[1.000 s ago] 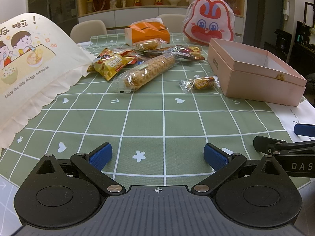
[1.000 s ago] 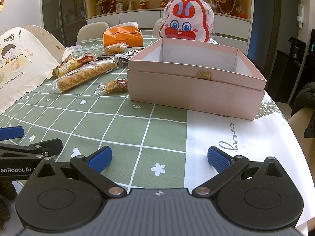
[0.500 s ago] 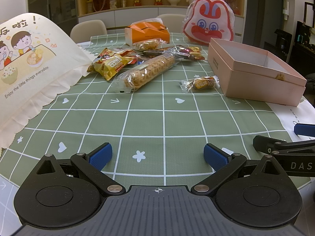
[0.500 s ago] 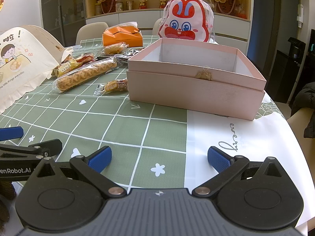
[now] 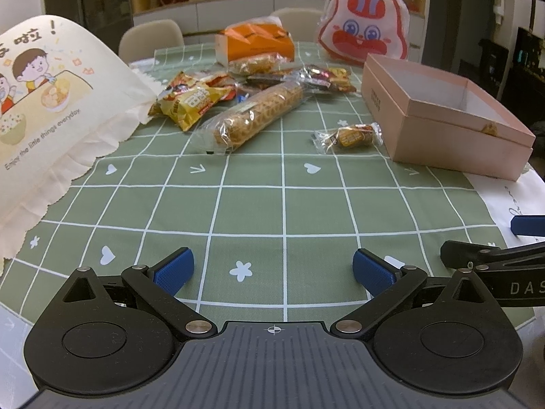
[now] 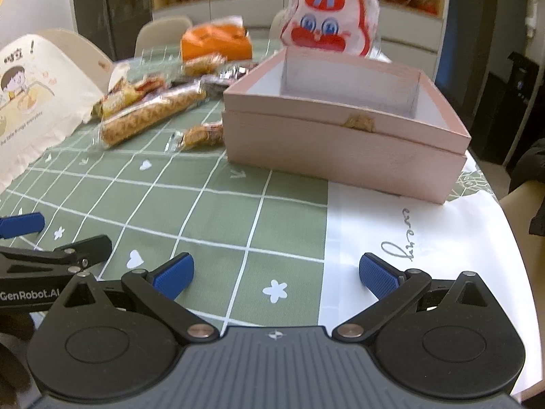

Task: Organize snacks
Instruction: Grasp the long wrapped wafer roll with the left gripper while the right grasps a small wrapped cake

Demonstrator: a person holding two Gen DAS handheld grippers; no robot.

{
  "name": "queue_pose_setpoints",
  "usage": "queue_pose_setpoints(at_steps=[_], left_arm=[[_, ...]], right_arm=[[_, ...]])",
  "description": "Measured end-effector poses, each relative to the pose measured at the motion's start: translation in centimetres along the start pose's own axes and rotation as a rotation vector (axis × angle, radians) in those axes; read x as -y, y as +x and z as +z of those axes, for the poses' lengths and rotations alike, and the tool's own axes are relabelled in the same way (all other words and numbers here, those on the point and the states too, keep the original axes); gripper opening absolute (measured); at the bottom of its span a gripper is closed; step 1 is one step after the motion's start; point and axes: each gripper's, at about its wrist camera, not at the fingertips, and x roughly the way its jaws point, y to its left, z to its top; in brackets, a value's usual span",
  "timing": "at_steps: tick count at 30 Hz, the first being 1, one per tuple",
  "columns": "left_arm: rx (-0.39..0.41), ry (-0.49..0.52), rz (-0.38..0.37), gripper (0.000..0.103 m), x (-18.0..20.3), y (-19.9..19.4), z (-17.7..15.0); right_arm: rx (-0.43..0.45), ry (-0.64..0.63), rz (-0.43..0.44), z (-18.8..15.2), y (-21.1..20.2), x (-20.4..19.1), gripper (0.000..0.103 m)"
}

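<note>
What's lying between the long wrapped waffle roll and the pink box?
One small wrapped snack lies on the green tablecloth between the waffle roll and the pink box, nearer the box. The left wrist view shows it best.

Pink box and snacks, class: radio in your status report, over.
Both claws, left and right, open, empty. Pink box open; snacks loose beside it. Path clear.

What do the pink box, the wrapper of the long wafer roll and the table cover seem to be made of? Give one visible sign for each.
Pink box: probably matte cardboard, given its thin, straight walls and dull surface.
Long wafer roll: its wrapper looks like clear glossy plastic film, since it shows glints and the lattice pattern through it.
Table cover: likely printed cloth or vinyl; it lies flat and smooth, but the weave cannot be told.
</note>
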Motion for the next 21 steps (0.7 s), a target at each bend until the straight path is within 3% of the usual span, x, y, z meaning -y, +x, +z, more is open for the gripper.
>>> queue_pose_setpoints(at_steps=[7, 10, 12, 14, 17, 21], left_arm=[[-0.055, 0.02, -0.038, 0.103, -0.6, 0.5, 1.1], [-0.095, -0.086, -0.172, 0.098, -3.3, 0.6, 3.3], [-0.113, -0.169, -0.256, 0.08, -6.3, 0.7, 5.8], [-0.121, -0.225, -0.31, 0.07, -9.4, 0.6, 9.0], [-0.076, -0.206, -0.312, 0.07, -13.2, 0.0, 14.7], [0.108, -0.019, -0.224, 0.07, -16.2, -2.0, 22.1]], right_arm=[[-0.092, 0.0, -0.009, 1.2, 0.5, -0.4, 0.103], [-0.137, -0.007, 0.0, 2.0, 0.9, -0.7, 0.102], [-0.191, -0.008, 0.021, 3.3, 1.0, -1.5, 0.092], [-0.215, -0.026, 0.095, 5.4, 0.6, -2.6, 0.085], [-0.087, -0.075, 0.167, 10.1, -1.6, -5.0, 0.085], [0.163, -0.106, 0.194, 18.9, -3.5, -7.1, 0.085]])
